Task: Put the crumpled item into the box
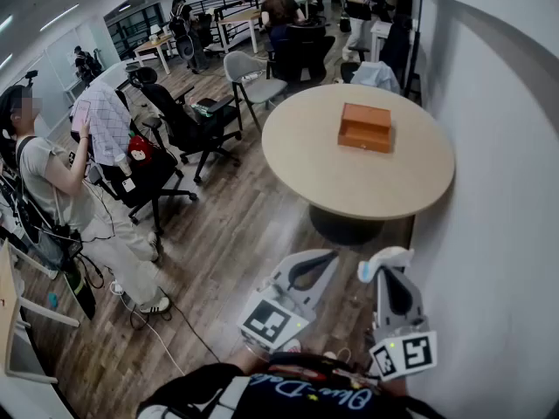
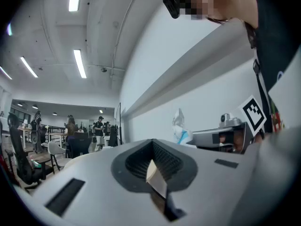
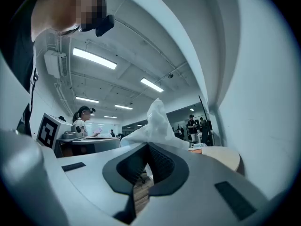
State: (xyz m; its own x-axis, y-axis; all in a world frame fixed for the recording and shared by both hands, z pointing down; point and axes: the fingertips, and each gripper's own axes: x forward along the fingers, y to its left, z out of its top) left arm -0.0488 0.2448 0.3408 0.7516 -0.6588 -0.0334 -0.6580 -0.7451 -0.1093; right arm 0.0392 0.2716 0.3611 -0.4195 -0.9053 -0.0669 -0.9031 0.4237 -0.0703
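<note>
An orange-brown box (image 1: 365,127) sits on the round beige table (image 1: 384,186), far ahead of both grippers. My right gripper (image 1: 385,260) is held low near my body over the wooden floor, shut on a crumpled white tissue (image 1: 383,257). In the right gripper view the tissue (image 3: 157,124) sticks up from the shut jaws' tip (image 3: 149,145), with the table (image 3: 222,156) beyond. My left gripper (image 1: 328,256) hangs beside it, shut with nothing held. In the left gripper view its jaws (image 2: 152,143) meet at the tip, and the tissue (image 2: 179,125) shows at the right.
A white wall (image 1: 498,190) runs close along the right. Black office chairs (image 1: 188,129) and a grey chair (image 1: 249,77) stand left of the table. A person (image 1: 61,190) holding a checked cloth stands at the left. More desks and people fill the far room.
</note>
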